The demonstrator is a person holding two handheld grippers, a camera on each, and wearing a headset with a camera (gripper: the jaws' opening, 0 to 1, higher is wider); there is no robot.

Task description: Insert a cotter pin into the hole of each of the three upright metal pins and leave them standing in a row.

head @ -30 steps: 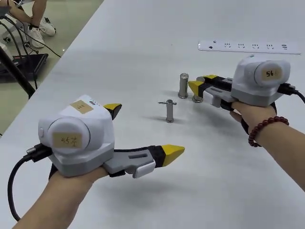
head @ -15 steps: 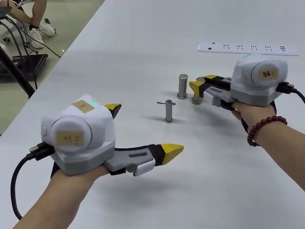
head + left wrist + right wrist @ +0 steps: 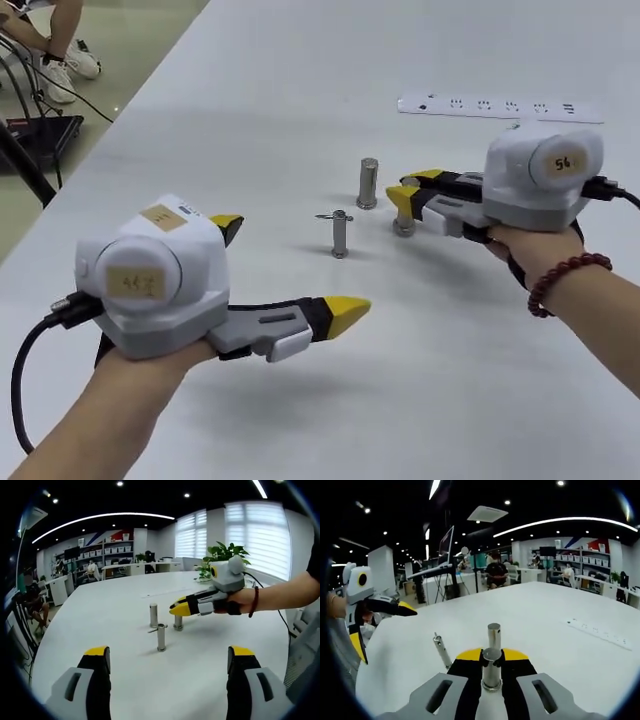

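Three metal pins (image 3: 367, 183) stand well in from the table's (image 3: 300, 80) left edge. The right gripper (image 3: 491, 656) clamps the rightmost pin (image 3: 404, 226), the nearest pin (image 3: 340, 238) carries a cotter pin (image 3: 328, 216), and the left gripper (image 3: 170, 652) gapes wide.

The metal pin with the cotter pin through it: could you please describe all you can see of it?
This metal pin is a short, silvery cylinder with a flared foot, upright on the white table. A thin cotter pin passes crosswise through its top. It stands ahead of the open left gripper, apart from the bare pin and the gripped pin in the right gripper. Only table and cotter pin touch it.
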